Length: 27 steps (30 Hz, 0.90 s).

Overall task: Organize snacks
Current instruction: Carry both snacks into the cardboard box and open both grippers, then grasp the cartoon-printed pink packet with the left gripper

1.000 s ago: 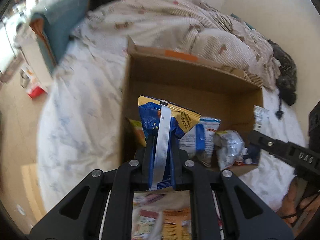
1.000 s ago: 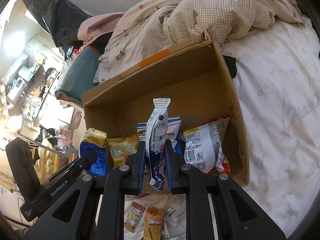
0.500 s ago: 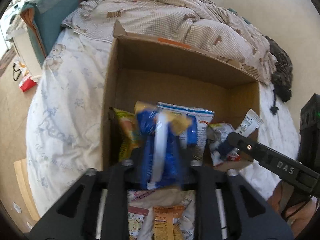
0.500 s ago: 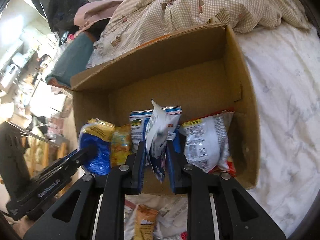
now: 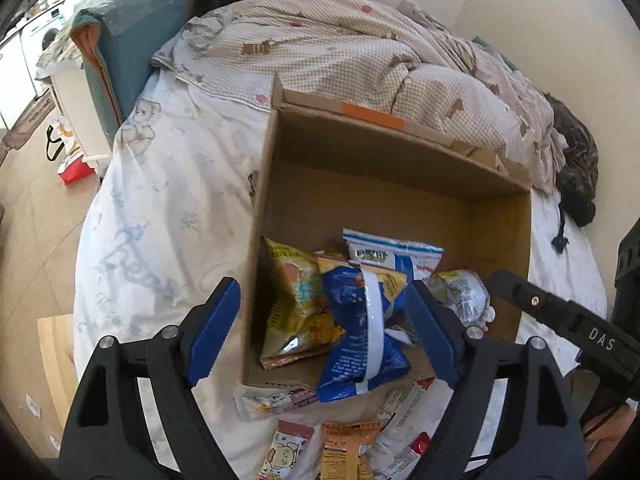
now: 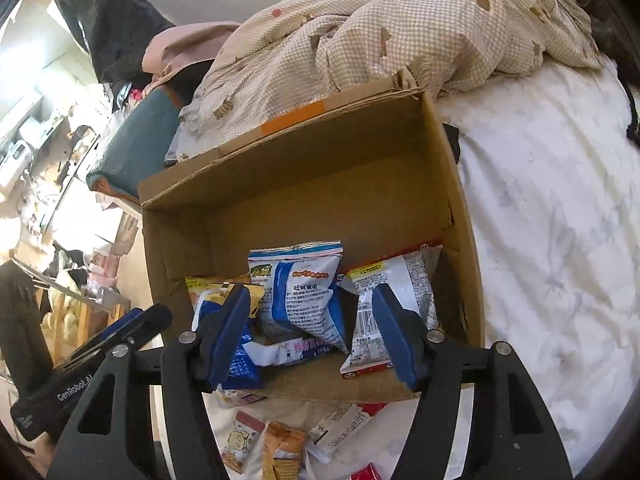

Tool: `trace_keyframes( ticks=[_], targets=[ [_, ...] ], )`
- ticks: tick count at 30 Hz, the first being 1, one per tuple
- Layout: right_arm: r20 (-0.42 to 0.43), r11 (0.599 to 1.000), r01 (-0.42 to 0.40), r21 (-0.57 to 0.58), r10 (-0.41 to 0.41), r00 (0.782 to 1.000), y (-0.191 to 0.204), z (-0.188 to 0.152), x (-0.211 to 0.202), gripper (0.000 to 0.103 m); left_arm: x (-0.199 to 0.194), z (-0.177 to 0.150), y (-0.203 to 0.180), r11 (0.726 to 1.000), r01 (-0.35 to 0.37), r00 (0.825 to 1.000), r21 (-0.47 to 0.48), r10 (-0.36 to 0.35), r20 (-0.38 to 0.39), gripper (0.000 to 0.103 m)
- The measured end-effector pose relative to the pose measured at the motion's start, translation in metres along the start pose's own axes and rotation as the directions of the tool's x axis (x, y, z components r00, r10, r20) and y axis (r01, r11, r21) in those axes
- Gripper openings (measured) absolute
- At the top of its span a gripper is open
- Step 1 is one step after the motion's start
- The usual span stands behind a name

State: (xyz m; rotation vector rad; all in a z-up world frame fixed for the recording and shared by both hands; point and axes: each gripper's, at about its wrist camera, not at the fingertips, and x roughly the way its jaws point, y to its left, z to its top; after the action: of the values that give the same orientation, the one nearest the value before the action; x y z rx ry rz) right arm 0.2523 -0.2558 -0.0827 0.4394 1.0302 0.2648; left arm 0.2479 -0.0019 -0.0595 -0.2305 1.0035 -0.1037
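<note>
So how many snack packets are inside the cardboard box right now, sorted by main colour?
Yellow packet: 1
Blue packet, slumped at the front edge: 1
Mostly white packets: 3
Total: 5

A white-sheeted bed carries a cardboard box, checked quilt and loose snack packets.

Matt cardboard box, glossy plastic snack packets, soft checked cloth quilt
</note>
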Motion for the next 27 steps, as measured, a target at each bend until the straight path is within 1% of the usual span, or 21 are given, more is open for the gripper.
trace_keyframes(
  ticks=[3,5,10,16,21,24,27],
  targets=[
    [-0.001,1.0,-0.009,0.019,0.009,1.0,-0.003,0.0,-0.002,0.067,-0.004,0.004,0.007,1.0,-0.015,1.0,-0.027,0.016,0.02,0.082],
    [0.0,0.999,-0.014,0.028,0.014,1.0,-0.004,0.001,-0.003,0.067,-0.005,0.005,0.01,0.999,-0.026,0.999,-0.03,0.027,0.019,0.082],
    [-0.007,1.0,-0.02,0.021,0.02,1.0,0.0,0.002,-0.002,0.067,-0.001,-0.001,0.006,0.999,-0.034,0.999,0.005,0.034,-0.013,0.082],
    [-0.012,0.999,-0.033,0.04,0.034,0.999,-0.003,0.0,-0.009,0.067,-0.003,-0.005,0.007,0.999,-0.049,0.999,0.018,0.049,-0.016,0.082],
    [-0.021,0.997,-0.034,0.066,0.035,0.999,-0.008,-0.013,-0.022,0.067,-0.016,-0.012,0.016,0.998,-0.057,0.998,0.012,0.057,-0.012,0.082],
    [-0.018,0.998,-0.029,0.063,0.03,0.999,-0.008,-0.02,-0.032,0.067,-0.025,-0.021,0.02,0.998,-0.06,0.998,0.018,0.061,-0.029,0.082],
    [-0.014,0.998,-0.024,0.051,0.025,1.0,-0.007,-0.03,-0.043,0.067,-0.031,-0.032,0.021,0.997,-0.053,0.997,0.051,0.056,-0.056,0.082]
  ],
)
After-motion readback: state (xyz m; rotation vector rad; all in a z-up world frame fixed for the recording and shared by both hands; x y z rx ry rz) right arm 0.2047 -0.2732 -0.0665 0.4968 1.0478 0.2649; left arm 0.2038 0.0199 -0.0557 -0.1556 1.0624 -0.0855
